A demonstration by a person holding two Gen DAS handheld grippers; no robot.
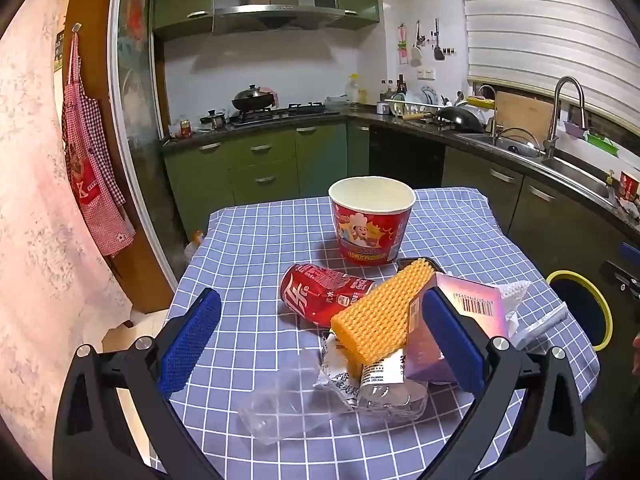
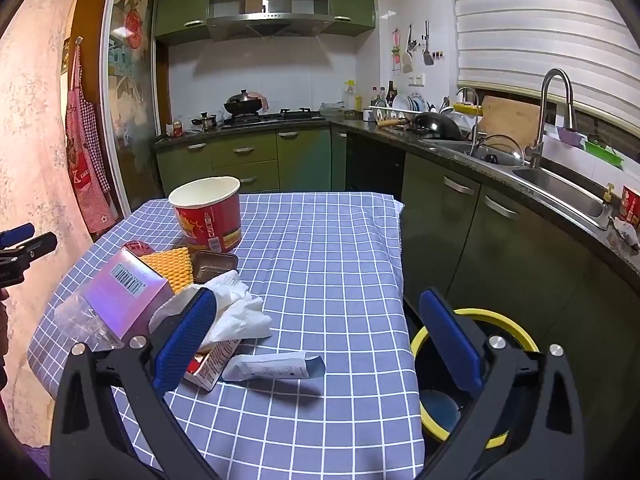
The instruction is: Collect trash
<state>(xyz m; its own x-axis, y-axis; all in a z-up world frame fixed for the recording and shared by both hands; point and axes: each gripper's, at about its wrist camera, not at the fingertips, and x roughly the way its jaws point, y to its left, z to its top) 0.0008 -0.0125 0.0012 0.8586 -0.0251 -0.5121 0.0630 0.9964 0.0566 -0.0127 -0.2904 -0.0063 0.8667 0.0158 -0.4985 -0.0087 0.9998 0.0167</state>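
Blue-checked cloth covers the tabletop [image 1: 248, 240], and all the trash sits in one heap toward its near edge. Nearest in the left wrist view lies one clear plastic bag [image 1: 280, 404], flat, touching one white wrapper [image 1: 340, 376] with black print. One orange brush [image 1: 380, 312] leans across that wrapper, tilted up toward the far side. Just beside it stands one pink box [image 1: 468, 304] with a barcode, and behind that one crumpled white tissue [image 2: 240, 312]. One red can [image 1: 320, 292] lies on its side, dented, against the brush. One dark tray [image 2: 214, 265] peeks out behind the brush. Farthest, near the middle of the tabletop, one red paper cup [image 1: 372, 224] stands upright.

In the right wrist view, one small red carton [image 2: 212, 364] and one white tube box [image 2: 276, 368] lie side by side, near the tissue.

Off the right edge, on the floor, stands one bin [image 2: 516, 332] with a yellow rim.

The left claw [image 1: 320, 340] hovers over the heap, spread wide and holding nothing. The right claw [image 2: 316, 340] hangs over the right edge, likewise spread and empty, one finger above the bin.
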